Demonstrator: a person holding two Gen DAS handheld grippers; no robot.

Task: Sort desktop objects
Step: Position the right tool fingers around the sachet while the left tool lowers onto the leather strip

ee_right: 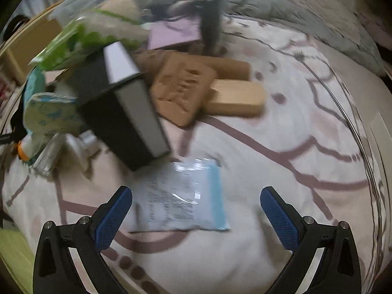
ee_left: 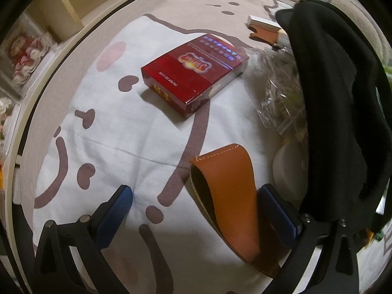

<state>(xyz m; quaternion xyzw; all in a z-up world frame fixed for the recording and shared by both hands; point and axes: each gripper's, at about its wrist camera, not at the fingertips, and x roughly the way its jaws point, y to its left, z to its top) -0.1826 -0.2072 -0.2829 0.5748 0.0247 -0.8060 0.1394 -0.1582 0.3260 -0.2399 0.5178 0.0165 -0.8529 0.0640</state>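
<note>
My left tool (ee_left: 194,197) gapes wide over the printed bedsheet (ee_left: 127,132), a curved tan leather sleeve (ee_left: 230,188) against its right pad, unpinched. Beyond lies a glossy red box (ee_left: 194,73). My right tool (ee_right: 196,199) stands open above a flat crinkly packet (ee_right: 181,197); farther, a black-and-grey box (ee_right: 127,112).

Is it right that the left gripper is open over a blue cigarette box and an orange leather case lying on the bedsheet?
Not quite: the cigarette box is red, not blue, as the left wrist view shows. The left gripper is indeed open, and the orange leather case does lie on the bedsheet.
</note>
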